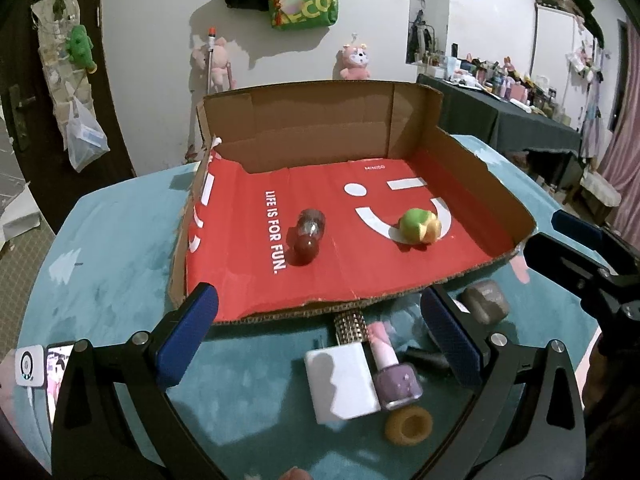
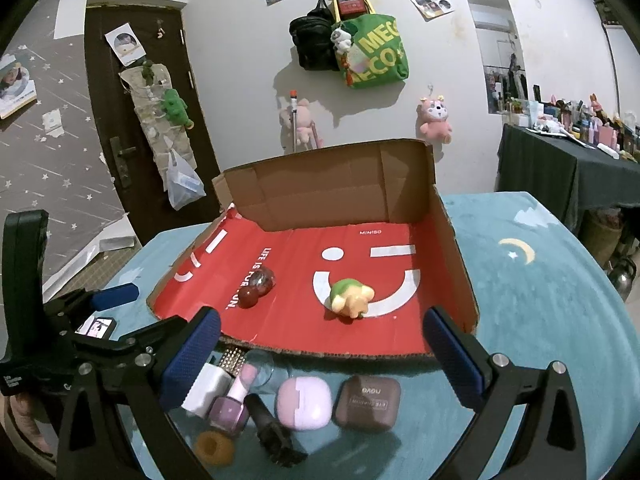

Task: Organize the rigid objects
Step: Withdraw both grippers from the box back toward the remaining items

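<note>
Before you on the teal table (image 2: 540, 300) sits an open cardboard box (image 2: 452, 248) with a red floor, and it holds a green and yellow toy (image 2: 350, 296) on the right and a dark red bottle (image 2: 256, 286) lying on the left. Just outside its near edge lie a white charger (image 1: 340, 380), brown case (image 2: 368, 402), lilac case (image 2: 304, 402), purple nail polish (image 2: 230, 410), black brush (image 2: 272, 428) and orange ring (image 2: 212, 446). Your left gripper (image 1: 320, 328) and right gripper (image 2: 320, 354) both hover spread wide, holding nothing.
</note>
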`<state>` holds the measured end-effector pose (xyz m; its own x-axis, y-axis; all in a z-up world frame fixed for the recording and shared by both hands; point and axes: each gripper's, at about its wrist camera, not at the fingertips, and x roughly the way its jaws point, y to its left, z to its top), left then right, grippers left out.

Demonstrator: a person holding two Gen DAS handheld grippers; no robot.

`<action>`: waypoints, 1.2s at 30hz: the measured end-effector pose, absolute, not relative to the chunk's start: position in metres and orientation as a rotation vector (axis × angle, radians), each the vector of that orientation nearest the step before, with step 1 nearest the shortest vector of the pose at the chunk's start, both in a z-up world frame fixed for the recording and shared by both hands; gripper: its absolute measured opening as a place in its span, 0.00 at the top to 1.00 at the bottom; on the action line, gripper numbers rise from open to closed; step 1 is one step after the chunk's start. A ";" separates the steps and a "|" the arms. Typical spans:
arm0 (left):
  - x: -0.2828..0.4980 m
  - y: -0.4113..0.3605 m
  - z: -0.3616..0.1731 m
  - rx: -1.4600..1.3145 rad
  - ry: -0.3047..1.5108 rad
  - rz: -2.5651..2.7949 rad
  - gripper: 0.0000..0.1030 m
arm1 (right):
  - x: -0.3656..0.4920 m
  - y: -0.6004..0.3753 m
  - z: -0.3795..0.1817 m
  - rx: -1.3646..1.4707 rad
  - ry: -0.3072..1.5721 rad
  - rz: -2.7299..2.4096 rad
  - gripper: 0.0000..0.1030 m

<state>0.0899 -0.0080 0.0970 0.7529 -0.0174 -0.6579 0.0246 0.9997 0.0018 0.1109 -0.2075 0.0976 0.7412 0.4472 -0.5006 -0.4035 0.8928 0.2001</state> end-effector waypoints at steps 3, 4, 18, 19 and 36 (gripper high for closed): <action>0.085 -0.008 0.094 0.012 0.725 -0.021 0.00 | 0.105 -0.205 0.097 0.074 0.564 0.476 0.00; 0.084 -0.007 0.092 0.012 0.729 -0.020 0.00 | 0.103 -0.204 0.096 0.068 0.560 0.477 0.00; 0.068 -0.012 0.079 0.015 0.755 -0.029 0.00 | 0.085 -0.199 0.084 0.031 0.565 0.480 0.00; 0.067 -0.011 0.078 0.016 0.757 -0.028 0.00 | 0.084 -0.199 0.083 0.031 0.567 0.481 0.00; 0.055 -0.007 0.059 -0.009 0.800 -0.022 0.00 | 0.075 -0.199 0.063 0.017 0.615 0.479 0.00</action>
<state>0.0554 -0.0065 0.0591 0.6966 -0.0230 -0.7171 0.0158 0.9997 -0.0167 0.0746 -0.1993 0.0633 0.7117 0.4367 -0.5503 -0.4267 0.8910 0.1552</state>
